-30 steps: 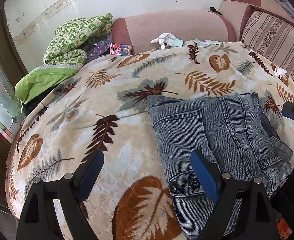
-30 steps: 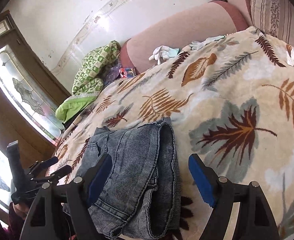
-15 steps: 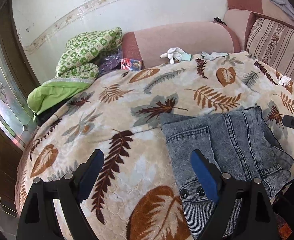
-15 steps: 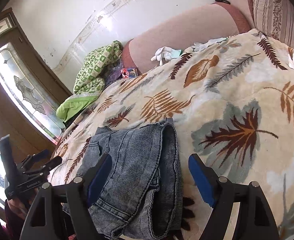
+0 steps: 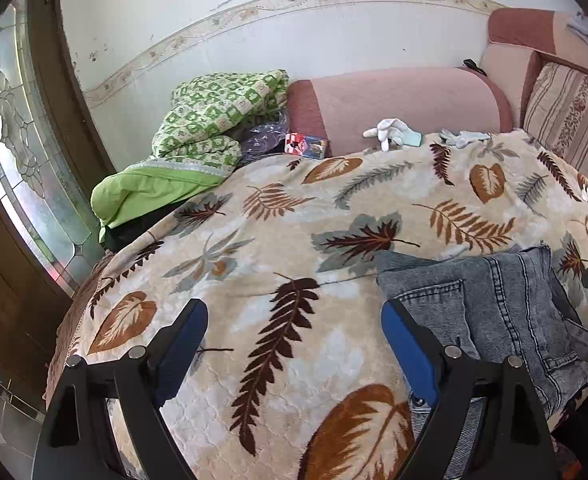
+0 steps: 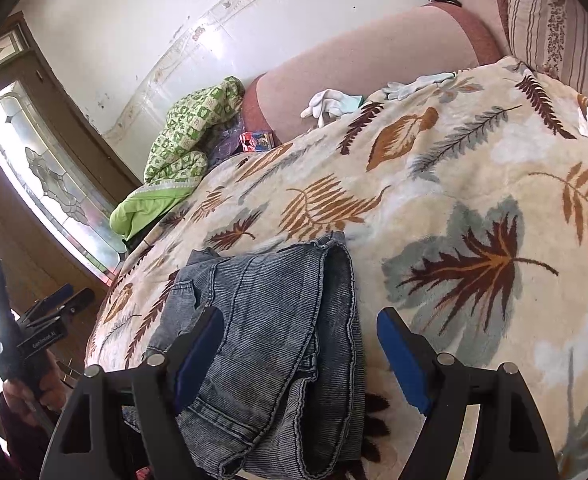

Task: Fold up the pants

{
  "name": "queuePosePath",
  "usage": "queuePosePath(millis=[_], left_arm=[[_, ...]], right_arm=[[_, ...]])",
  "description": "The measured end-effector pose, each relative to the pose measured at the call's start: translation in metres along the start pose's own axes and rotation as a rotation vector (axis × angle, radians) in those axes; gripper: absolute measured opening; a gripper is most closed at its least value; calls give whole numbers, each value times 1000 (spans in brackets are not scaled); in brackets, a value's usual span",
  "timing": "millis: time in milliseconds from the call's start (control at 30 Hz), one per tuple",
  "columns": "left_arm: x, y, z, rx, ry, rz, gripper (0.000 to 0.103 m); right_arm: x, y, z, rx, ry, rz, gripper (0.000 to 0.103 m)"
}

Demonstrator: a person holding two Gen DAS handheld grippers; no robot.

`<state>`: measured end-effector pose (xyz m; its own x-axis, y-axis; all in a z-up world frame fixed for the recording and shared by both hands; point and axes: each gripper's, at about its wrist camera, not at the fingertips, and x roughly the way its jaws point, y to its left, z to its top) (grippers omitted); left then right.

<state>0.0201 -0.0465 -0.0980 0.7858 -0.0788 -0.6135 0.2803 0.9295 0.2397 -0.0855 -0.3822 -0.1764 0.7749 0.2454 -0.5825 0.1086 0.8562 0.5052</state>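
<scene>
Grey-blue denim pants [image 5: 493,312] lie folded in a compact stack on the leaf-patterned blanket [image 5: 294,240], near its front edge. My left gripper [image 5: 294,344] hangs open above the blanket, left of the pants, nothing between its blue pads. In the right wrist view the pants [image 6: 278,320] lie under and just beyond my right gripper [image 6: 299,354], which stands open above them without touching. The left gripper [image 6: 60,300] shows at the far left of that view, held in a hand [image 6: 26,396].
A pink sofa back [image 5: 393,100] and striped cushion [image 5: 573,120] border the far side. A green quilt pile [image 5: 206,128], a small colourful box [image 5: 305,145] and white gloves [image 5: 391,132] lie at the back. A glass-panelled wooden door [image 5: 18,160] stands on the left.
My left gripper has risen and drawn back to the left, away from the pants, which now sit lower right in its view. The right gripper has stayed put.
</scene>
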Motion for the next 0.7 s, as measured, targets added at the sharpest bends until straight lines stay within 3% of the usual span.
queuePosePath(millis=[700], left_arm=[[8,-12,-5,31,22,-19,89]], right_arm=[[7,3,-1,-14,21,-10,82]])
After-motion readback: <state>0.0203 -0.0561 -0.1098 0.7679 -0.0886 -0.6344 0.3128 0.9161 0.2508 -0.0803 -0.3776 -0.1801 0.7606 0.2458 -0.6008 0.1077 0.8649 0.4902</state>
